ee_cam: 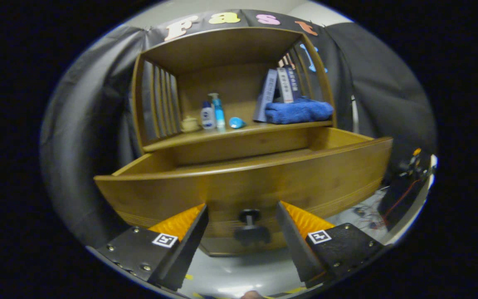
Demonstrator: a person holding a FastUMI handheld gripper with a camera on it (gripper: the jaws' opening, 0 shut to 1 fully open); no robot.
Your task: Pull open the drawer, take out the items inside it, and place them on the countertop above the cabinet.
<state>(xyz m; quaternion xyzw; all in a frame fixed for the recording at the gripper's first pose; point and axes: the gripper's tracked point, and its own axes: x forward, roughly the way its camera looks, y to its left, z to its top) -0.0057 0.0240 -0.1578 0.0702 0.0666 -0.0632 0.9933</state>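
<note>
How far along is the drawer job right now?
Done: the drawer is pulled out from the cabinet. In hand: nothing; the gripper is open, its fingers either side of the drawer knob, not pressing it. Left: taking items out and onto the countertop; the drawer's inside is hidden.

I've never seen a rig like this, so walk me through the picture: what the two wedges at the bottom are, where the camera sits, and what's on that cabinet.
The wedges are the two fingers of a hand-held tool; a person carries it, and the camera rides on it, looking forward along the fingers. The fisheye lens bends everything.

Ahead is a wooden cabinet. Its drawer is pulled out, and its dark knob sits between the open fingers, which do not press on it. The tool holds nothing. The drawer's inside is hidden from here.

On the countertop stand a small pot, two bottles, a blue object, a folded blue towel and books.
</note>
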